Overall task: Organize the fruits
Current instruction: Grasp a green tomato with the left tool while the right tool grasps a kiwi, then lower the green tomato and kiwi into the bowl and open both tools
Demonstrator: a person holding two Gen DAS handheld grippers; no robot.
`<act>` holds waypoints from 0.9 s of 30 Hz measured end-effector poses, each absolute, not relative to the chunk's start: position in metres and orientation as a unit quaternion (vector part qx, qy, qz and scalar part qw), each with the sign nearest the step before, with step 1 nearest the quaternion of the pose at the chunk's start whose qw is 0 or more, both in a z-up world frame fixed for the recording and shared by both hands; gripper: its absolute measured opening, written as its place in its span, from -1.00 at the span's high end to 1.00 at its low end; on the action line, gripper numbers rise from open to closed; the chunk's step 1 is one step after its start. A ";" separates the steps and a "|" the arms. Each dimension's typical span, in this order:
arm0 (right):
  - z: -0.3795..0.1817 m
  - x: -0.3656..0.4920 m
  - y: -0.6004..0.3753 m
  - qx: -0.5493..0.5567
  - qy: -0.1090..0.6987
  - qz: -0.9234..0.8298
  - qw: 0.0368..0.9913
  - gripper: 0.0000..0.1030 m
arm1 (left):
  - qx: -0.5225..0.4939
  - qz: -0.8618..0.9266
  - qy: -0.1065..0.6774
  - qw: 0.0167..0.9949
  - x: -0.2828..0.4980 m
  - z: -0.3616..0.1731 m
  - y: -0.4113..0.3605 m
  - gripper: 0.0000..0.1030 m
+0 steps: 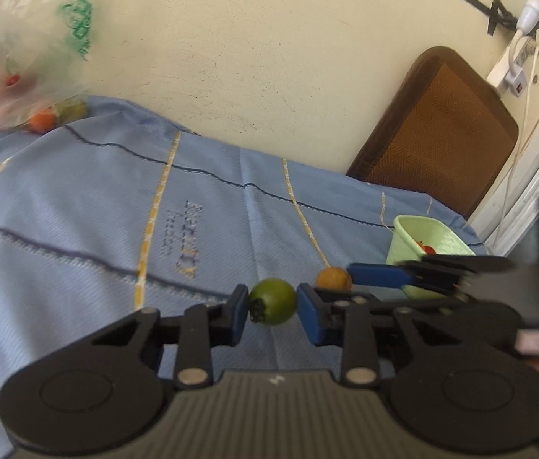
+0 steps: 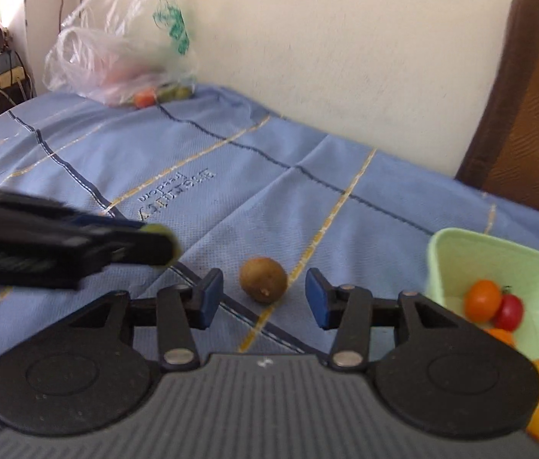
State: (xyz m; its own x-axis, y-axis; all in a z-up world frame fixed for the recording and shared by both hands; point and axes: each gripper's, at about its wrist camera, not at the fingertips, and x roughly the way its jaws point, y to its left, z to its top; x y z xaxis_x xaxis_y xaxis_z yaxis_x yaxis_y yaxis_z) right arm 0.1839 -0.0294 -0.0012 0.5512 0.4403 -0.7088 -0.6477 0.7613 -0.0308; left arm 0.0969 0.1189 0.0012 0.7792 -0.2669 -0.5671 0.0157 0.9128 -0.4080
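Note:
My left gripper point(image 1: 272, 306) is shut on a small green fruit point(image 1: 273, 301) and holds it above the blue cloth. The fruit also shows in the right wrist view point(image 2: 158, 231). A brown round fruit point(image 2: 263, 280) lies on the cloth, between the fingers of my open right gripper point(image 2: 263, 298), apart from both pads; in the left wrist view the brown fruit point(image 1: 333, 278) sits just beyond the left gripper. A light green basket point(image 2: 499, 256) at the right holds orange and red fruits point(image 2: 493, 304); it also shows in the left wrist view point(image 1: 428, 235).
A clear plastic bag point(image 2: 116, 57) with more fruit lies at the far left by the wall, also in the left wrist view point(image 1: 13, 76). A brown chair back point(image 1: 434, 134) leans on the wall at the right. The blue cloth point(image 1: 97, 210) covers the surface.

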 end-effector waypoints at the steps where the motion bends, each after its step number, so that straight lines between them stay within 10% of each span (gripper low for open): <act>1: -0.004 0.184 -0.028 -0.143 0.358 0.317 0.866 0.11 | -0.195 -0.077 0.323 0.923 0.091 0.002 0.120 0.45; 2: -0.003 0.182 -0.027 -0.147 0.354 0.314 0.869 0.41 | -0.194 -0.079 0.322 0.923 0.085 0.002 0.121 0.45; 27: -0.022 0.019 -0.147 -0.060 0.265 0.238 0.932 0.37 | -0.023 -0.154 0.322 0.934 0.014 -0.005 0.009 0.24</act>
State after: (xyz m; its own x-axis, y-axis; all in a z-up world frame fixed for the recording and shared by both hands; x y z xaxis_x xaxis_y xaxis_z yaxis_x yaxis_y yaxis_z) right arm 0.0186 -0.1473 -0.0216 0.7462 0.4126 -0.5225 -0.4764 0.8791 0.0140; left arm 0.0141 0.0093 -0.0047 0.7453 -0.3026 -0.5941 0.2725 0.9515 -0.1428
